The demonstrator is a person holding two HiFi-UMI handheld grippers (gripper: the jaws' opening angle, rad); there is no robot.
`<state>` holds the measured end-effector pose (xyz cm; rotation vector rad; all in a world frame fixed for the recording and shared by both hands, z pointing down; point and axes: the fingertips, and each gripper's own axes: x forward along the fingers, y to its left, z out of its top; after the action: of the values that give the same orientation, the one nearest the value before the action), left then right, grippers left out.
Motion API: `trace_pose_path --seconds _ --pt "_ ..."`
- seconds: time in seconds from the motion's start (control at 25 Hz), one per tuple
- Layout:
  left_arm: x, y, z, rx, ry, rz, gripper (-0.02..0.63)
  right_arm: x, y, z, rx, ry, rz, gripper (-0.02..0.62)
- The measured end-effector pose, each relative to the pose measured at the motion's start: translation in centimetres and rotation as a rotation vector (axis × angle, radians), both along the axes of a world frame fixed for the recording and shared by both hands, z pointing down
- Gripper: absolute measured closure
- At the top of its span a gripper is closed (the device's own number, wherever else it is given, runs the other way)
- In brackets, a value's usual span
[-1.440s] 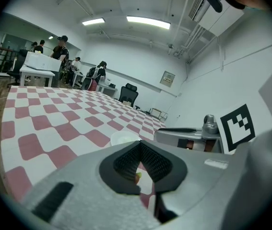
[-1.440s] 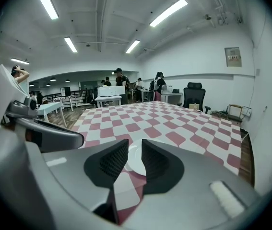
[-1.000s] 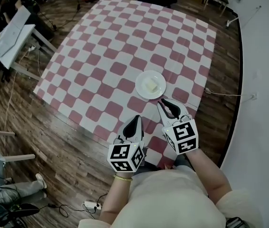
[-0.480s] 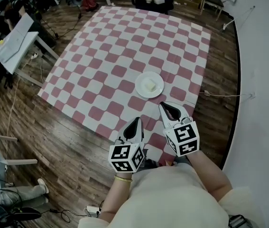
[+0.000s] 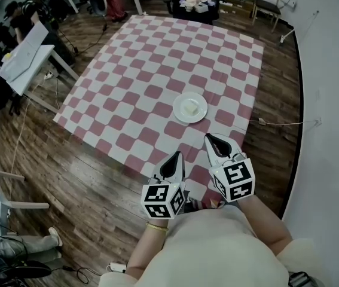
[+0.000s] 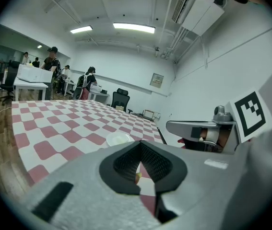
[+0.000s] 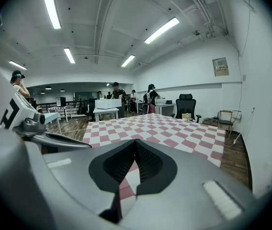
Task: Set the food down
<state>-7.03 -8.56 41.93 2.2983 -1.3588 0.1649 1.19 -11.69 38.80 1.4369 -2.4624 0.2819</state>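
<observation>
The food (image 5: 190, 108), a pale block, lay in the middle of the white plate (image 5: 202, 113), which sat on the red-and-white checked cloth (image 5: 157, 70). I held both grippers on my side of the plate, clear of it, over the cloth's near edge. My right gripper (image 5: 210, 138) was the nearer to the plate, its jaws closed tip to tip with nothing between them. My left gripper (image 5: 173, 158), farther from the plate, was likewise closed and empty.

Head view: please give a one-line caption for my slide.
Food rests on a white plate on the checkered cloth; the left gripper and right gripper hover shut and empty nearby.
</observation>
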Motion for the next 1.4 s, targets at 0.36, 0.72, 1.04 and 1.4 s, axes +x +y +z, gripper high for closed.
trace_pose_path --seconds 0.36,0.72,1.04,1.4 --pt "0.1 1.7 -0.6 0.022 -0.003 0.023 0.600 -0.1 2.2 -0.7 0.025 -0.015 0.008 0.589" --pt "0.6 1.5 -0.9 0.040 -0.002 0.029 0.600 0.2 3.2 -1.2 0.038 -0.033 0.002 0.591" --pt "1.4 0.8 -1.5 0.055 -0.005 0.038 0.600 1.0 3.0 -1.6 0.043 -0.057 0.013 0.591" --pt "1.9 0.2 -1.2 0.050 -0.008 0.053 0.600 1.1 2.6 -1.6 0.046 -0.060 0.016 0.591"
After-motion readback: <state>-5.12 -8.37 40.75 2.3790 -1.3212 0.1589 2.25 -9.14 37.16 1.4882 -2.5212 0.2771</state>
